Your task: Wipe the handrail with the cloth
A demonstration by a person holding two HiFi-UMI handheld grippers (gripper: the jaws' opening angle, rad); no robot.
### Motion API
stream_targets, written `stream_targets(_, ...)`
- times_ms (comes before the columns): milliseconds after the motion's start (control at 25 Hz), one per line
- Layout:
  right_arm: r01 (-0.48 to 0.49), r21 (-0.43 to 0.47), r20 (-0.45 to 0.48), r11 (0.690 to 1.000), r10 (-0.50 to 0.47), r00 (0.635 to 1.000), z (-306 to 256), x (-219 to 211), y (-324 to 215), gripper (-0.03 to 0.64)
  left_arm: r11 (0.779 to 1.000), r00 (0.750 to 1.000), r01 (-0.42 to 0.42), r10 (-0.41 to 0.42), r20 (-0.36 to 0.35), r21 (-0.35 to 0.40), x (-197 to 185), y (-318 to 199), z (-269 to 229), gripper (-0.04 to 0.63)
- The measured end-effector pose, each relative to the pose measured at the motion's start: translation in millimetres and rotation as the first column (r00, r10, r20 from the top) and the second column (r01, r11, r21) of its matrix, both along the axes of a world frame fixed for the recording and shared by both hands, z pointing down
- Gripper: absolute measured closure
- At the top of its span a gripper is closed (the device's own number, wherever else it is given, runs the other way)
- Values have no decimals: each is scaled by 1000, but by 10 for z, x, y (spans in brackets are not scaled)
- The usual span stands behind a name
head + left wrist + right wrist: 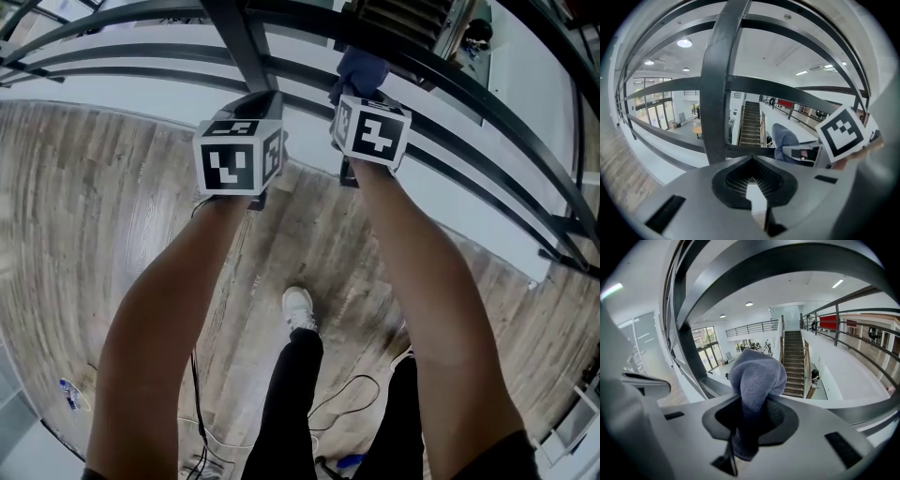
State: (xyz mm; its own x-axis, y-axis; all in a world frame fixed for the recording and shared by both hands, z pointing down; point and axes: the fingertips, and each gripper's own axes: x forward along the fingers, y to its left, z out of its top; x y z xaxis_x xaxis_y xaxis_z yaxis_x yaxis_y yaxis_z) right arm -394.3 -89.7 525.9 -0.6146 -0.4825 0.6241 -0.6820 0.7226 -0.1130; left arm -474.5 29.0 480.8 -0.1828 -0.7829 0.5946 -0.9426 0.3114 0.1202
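My right gripper [362, 92] is shut on a bunched blue-grey cloth [360, 67], which sits against a dark metal handrail bar [450, 80]. In the right gripper view the cloth [757, 376] bulges out of the jaws of the right gripper [750, 416], just under the curved handrail [787, 263]. My left gripper [255, 101] is beside it on the left, close to a dark upright post [242, 42]. Its jaws look shut with nothing in them, and the left gripper [752, 185] faces the post [719, 93]. The cloth [783, 140] shows at the right of that view.
Several dark railing bars curve across in front of me, with a white ledge [131, 89] below them. Beyond the rail is a drop to a lower hall with a staircase [793, 362]. I stand on a wood floor [84, 206], with cables [342, 398] by my shoe [298, 307].
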Motion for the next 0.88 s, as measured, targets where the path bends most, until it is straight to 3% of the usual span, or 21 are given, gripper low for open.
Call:
stream_targets(480, -110, 11, 3, 994, 110, 994, 25, 1493, -522, 526, 992, 993, -120, 121, 11, -49, 1254, -442, 143, 592)
stream_targets(720, -135, 12, -4, 991, 135, 991, 51, 2365, -830, 526, 969, 970, -238, 240, 27, -68, 2020, -873, 174, 594)
stream_targets(880, -154, 11, -19, 988, 154, 988, 47, 2934, -1042, 526, 971, 972, -235, 235, 13, -44, 2422, -1187, 138, 592)
